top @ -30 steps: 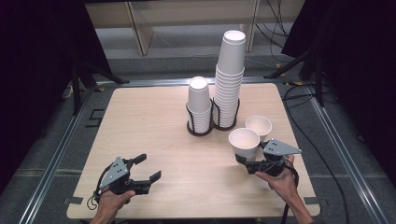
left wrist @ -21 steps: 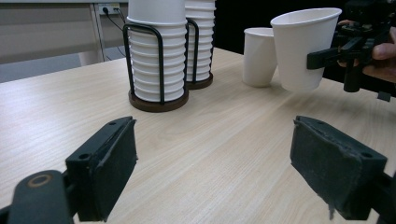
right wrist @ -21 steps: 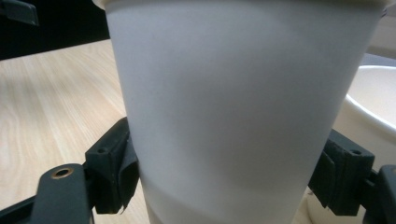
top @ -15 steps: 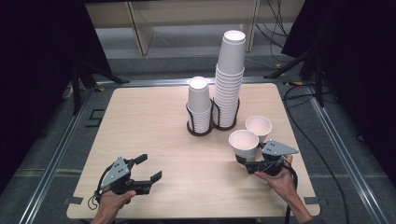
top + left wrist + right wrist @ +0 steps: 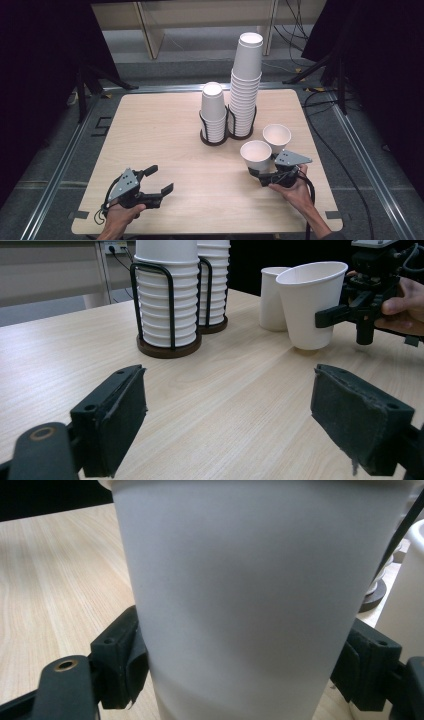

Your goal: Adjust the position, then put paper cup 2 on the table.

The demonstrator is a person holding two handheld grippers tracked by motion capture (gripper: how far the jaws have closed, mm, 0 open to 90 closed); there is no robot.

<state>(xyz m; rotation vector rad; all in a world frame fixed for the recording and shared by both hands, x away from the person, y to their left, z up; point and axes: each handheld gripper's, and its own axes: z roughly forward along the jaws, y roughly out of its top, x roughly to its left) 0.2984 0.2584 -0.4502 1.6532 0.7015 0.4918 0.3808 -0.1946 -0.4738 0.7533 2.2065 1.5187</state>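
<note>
Standing between the pads of the right hand-held gripper (image 5: 261,173) — pinched upright — is a white paper cup (image 5: 255,156).

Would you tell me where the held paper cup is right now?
In the high view the held cup sits right of centre, in the right gripper, beside the loose cup.

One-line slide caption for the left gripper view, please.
Open left gripper over the wooden table; beyond, right gripper clamps a white paper cup.
</note>
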